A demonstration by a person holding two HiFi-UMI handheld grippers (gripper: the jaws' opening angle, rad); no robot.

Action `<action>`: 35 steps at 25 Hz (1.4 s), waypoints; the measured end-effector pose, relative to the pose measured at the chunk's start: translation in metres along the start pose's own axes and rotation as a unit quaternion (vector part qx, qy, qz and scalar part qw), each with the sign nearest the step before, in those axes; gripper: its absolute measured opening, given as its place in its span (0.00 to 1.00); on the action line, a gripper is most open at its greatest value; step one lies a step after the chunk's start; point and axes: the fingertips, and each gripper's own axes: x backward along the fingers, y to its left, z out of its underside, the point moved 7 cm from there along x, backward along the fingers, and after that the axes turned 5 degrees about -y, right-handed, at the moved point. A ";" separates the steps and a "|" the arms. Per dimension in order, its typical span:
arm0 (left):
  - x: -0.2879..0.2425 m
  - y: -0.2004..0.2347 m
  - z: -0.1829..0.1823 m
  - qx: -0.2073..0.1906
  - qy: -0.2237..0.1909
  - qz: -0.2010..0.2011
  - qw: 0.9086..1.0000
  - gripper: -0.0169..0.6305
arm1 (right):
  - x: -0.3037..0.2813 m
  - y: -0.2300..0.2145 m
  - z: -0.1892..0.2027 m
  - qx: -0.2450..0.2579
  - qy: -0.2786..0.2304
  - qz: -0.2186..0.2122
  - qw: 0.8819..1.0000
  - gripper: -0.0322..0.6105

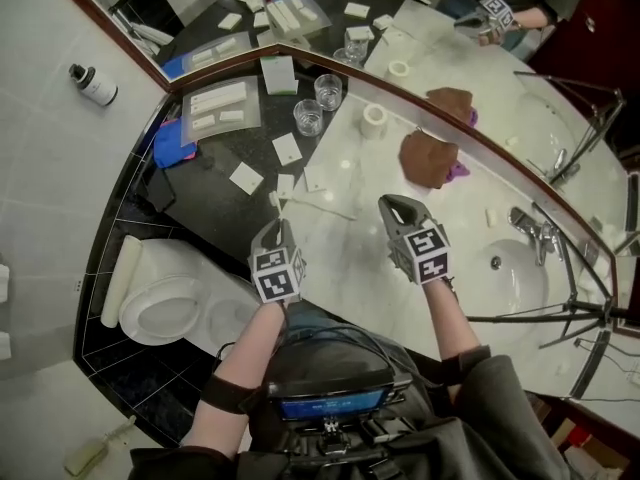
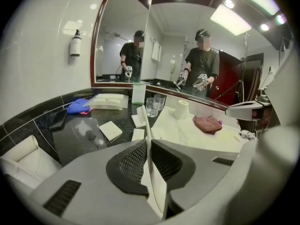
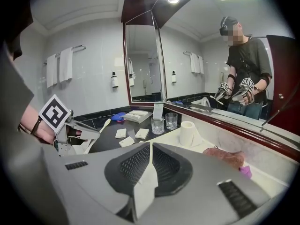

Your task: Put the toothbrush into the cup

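Note:
My left gripper (image 1: 277, 230) is shut on a white toothbrush (image 1: 282, 200), held above the seam between the black counter and the white marble counter (image 1: 350, 238). In the left gripper view the toothbrush (image 2: 149, 144) runs up between the jaws, bristle end forward. Two clear glass cups (image 1: 308, 116) (image 1: 328, 90) stand farther back by the mirror, apart from both grippers; they also show as cups (image 2: 151, 107) ahead and cups (image 3: 157, 124). My right gripper (image 1: 395, 206) hovers to the right, shut on a white wrapper strip (image 3: 144, 184). The left gripper (image 3: 70, 137) shows at left.
A toilet paper roll (image 1: 374, 118) and a brown cloth (image 1: 430, 158) lie on the marble. The sink (image 1: 510, 268) and a tripod leg (image 1: 590, 318) are at right. White packets (image 1: 246, 178), a tray (image 1: 220, 108) and a blue cloth (image 1: 172, 146) sit on the black counter. A toilet (image 1: 165, 308) stands below left.

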 end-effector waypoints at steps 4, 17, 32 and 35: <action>0.014 0.006 -0.015 -0.017 -0.043 0.012 0.999 0.07 | 0.011 0.008 -0.002 -0.011 -0.007 0.000 1.000 0.08; -0.009 0.024 -0.092 -0.085 -0.140 0.091 0.982 0.07 | 0.006 0.030 -0.009 -0.044 -0.018 0.011 0.999 0.08; -0.125 0.036 -0.194 -0.083 -0.193 0.176 0.962 0.07 | -0.062 0.060 -0.020 -0.067 -0.010 0.005 0.998 0.08; -0.150 0.030 -0.209 -0.083 -0.200 0.189 0.958 0.08 | -0.074 0.063 -0.017 -0.071 -0.008 0.004 0.997 0.08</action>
